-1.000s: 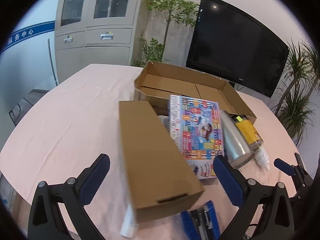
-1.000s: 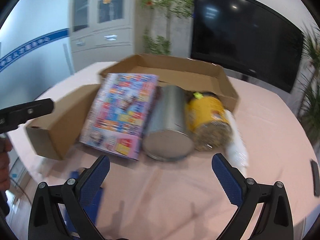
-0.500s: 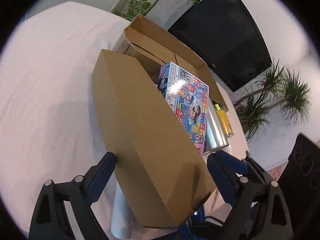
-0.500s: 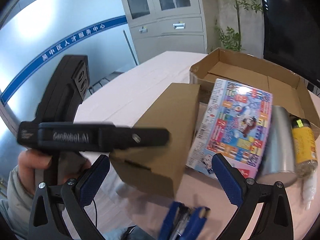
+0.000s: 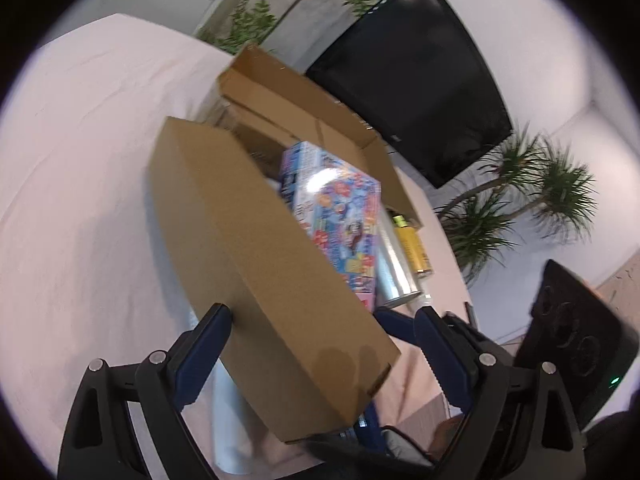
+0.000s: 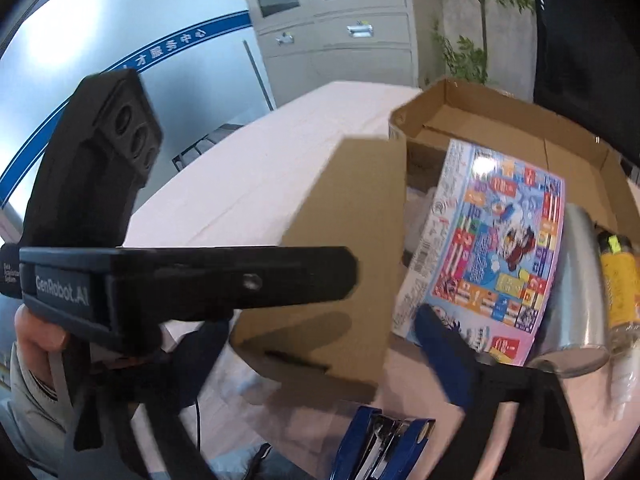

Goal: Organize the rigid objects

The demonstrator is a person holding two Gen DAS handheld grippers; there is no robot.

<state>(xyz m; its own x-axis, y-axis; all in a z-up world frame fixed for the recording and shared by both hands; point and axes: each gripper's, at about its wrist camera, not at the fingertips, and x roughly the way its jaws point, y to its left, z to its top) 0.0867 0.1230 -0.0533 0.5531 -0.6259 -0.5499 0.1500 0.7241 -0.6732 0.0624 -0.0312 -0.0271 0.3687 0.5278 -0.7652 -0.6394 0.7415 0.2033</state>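
Note:
A long closed brown carton [image 5: 256, 256] lies on the pink table, also in the right wrist view [image 6: 344, 248]. My left gripper [image 5: 320, 344] is open, its fingers on either side of the carton's near end, not closed on it. My right gripper [image 6: 320, 356] is open just in front of the same carton end. Beside the carton lie a colourful printed box [image 6: 496, 248], a silver can [image 6: 576, 292] and a yellow bottle [image 6: 618, 280]. A blue stapler [image 6: 380, 444] lies below my right gripper.
An open shallow cardboard tray [image 6: 500, 128] stands behind the objects. The left hand-held gripper body [image 6: 120, 264] fills the left of the right wrist view. A black TV [image 5: 416, 76], plants and grey cabinets [image 6: 336, 28] stand beyond the table.
My left gripper has moved in and down so its fingers straddle the carton's near end. My right gripper has swung left and closer to the carton and stapler.

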